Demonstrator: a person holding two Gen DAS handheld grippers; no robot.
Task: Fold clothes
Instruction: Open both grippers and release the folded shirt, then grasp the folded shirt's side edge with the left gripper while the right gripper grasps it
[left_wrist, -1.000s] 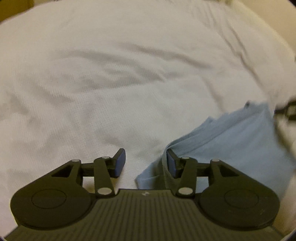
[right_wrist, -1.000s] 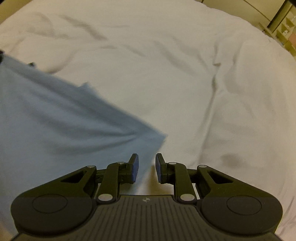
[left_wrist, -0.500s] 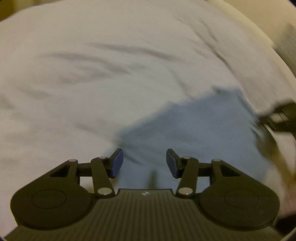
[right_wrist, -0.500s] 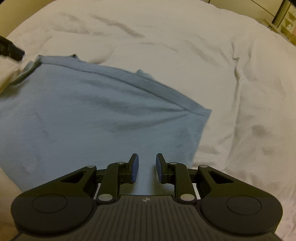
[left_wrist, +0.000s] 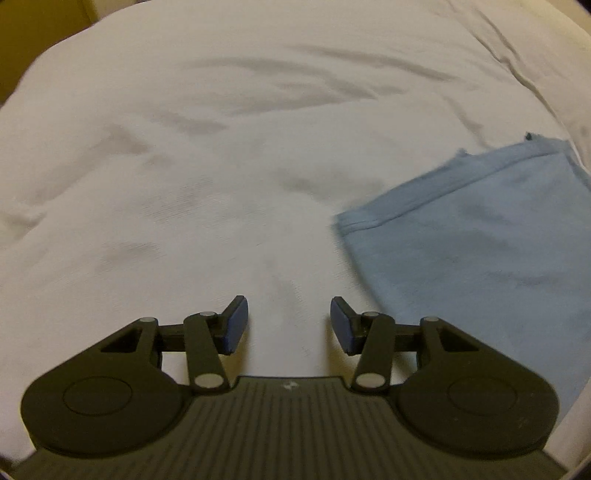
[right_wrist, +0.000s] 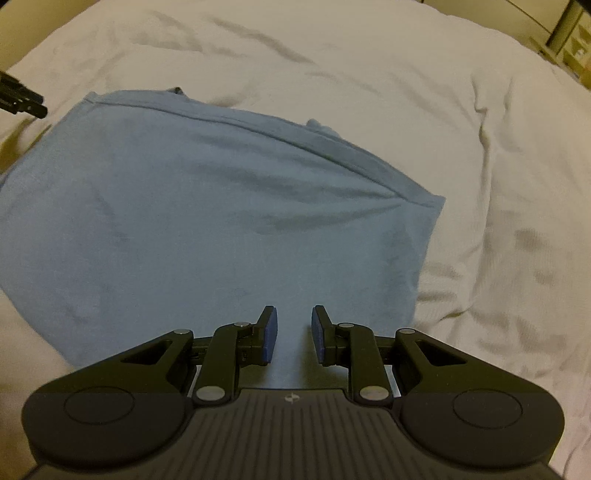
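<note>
Right gripper (right_wrist: 293, 334) empty, jaws apart, hovering over blue garment (right_wrist: 221, 221), spread flat from six to ten o'clock. Left gripper (left_wrist: 289, 325) wide open above white sheet (left_wrist: 184, 166), garment at three o'clock. Between folds, seemingly; next, pinching an edge.

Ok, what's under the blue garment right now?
The blue garment lies flat on the white bedsheet, which shows on all sides of it. Whatever is directly beneath is covered, though no bulge suggests anything hidden. Both claws, left and right, are open and empty.
</note>
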